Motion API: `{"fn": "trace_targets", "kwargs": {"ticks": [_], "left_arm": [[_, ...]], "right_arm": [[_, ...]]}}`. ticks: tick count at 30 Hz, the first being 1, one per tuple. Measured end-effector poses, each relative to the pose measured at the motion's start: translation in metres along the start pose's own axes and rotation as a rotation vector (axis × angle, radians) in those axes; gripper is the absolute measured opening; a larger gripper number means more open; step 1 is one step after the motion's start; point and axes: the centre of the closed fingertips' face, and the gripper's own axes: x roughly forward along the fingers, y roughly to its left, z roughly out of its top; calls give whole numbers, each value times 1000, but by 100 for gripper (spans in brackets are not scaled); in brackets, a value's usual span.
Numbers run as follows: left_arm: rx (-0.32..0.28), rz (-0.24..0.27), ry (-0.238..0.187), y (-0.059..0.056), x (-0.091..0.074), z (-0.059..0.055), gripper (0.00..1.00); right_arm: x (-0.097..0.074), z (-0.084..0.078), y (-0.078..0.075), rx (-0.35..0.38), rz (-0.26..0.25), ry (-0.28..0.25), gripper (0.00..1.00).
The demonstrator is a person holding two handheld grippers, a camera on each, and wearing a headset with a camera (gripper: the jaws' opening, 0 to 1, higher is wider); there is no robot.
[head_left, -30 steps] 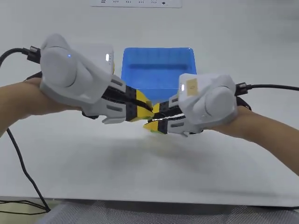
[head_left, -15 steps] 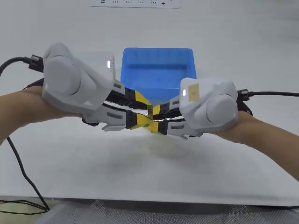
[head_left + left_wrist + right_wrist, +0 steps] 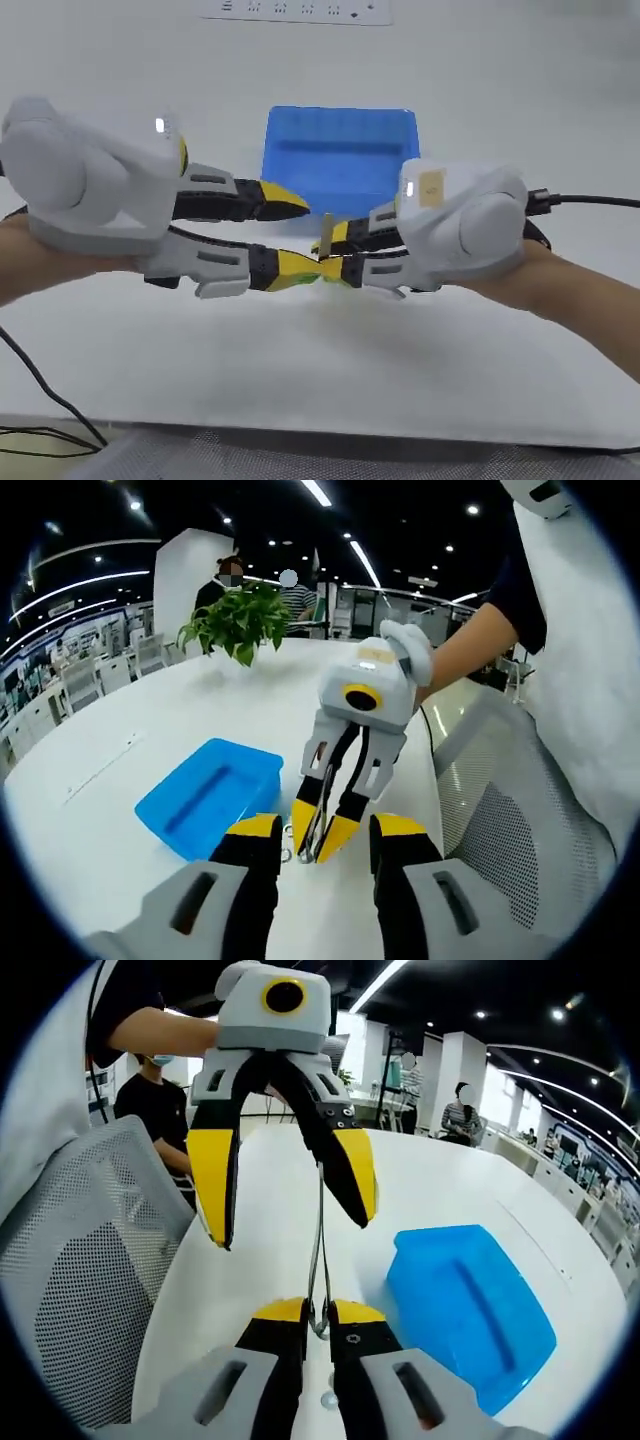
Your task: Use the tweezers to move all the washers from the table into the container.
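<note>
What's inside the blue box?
The blue box shows just its bare bottom, nothing lying on it. In the head view, its near corners hide behind the left tongs and right tongs.

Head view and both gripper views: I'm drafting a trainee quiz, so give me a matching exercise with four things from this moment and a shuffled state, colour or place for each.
Things:
1. left gripper
2. right gripper
3. tweezers
4. container

Descriptions:
A. blue, on the table
B. jaws wide apart, holding nothing
C. thin metal, clamped between two jaws
D. jaws closed on a tool

Pairs: 1-B, 2-D, 3-C, 4-A
</note>
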Motion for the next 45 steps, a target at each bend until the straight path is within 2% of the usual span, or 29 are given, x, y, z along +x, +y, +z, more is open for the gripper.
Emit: {"fn": "trace_targets", "kwargs": {"ticks": [2,4,6,7,11,13,15,17,18,21,23,24,26,29,33,36,38,42,45], "left_arm": [[6,26,6,2,-2,-2,46],[2,48,-5,3,-6,-2,51],[-50,47,-58,0,-10,4,54],[-57,49,-66,-1,-12,5,57],[-40,73,-59,-1,-15,1,63],[-56,95,-80,1,-18,1,70],[-76,144,-112,8,-22,2,82],[-88,190,-151,15,-27,3,90],[-92,210,-176,19,-30,5,93],[-72,252,-213,24,-35,7,98],[-1,323,-231,34,-39,10,99],[34,339,-254,35,-40,14,99],[65,329,-270,32,-40,17,99],[105,317,-249,30,-35,12,99],[75,308,-252,32,-30,4,99],[16,342,-285,41,-29,1,99],[-1,347,-298,44,-28,1,99],[-21,362,-273,53,-28,-7,99],[-22,364,-270,54,-29,-7,98]], "right_arm": [[-4,5,-1,-10,2,-1,9],[-8,10,-1,-26,5,-4,9],[-13,18,-2,-38,10,-12,9],[-17,23,-4,-47,7,-15,9],[-25,39,-10,-79,-1,-34,9],[-30,49,-15,-98,-7,-44,9],[-33,54,-19,-101,-6,-50,9],[-37,59,-25,-116,-3,-52,9],[-37,59,-27,-124,-2,-46,9],[-38,58,-41,-134,-12,-27,9],[-38,58,-54,-125,-25,-29,9],[-38,58,-61,-124,-35,-32,9],[-38,57,-71,-121,-45,-29,9],[-36,49,-91,-109,-91,-20,9],[-31,39,-108,-76,-120,-10,9],[-23,29,-116,-59,-127,3,9],[-17,22,-119,-52,-128,16,9],[-3,6,-122,-25,-120,39,9],[4,0,-123,-18,-117,41,9]]}}
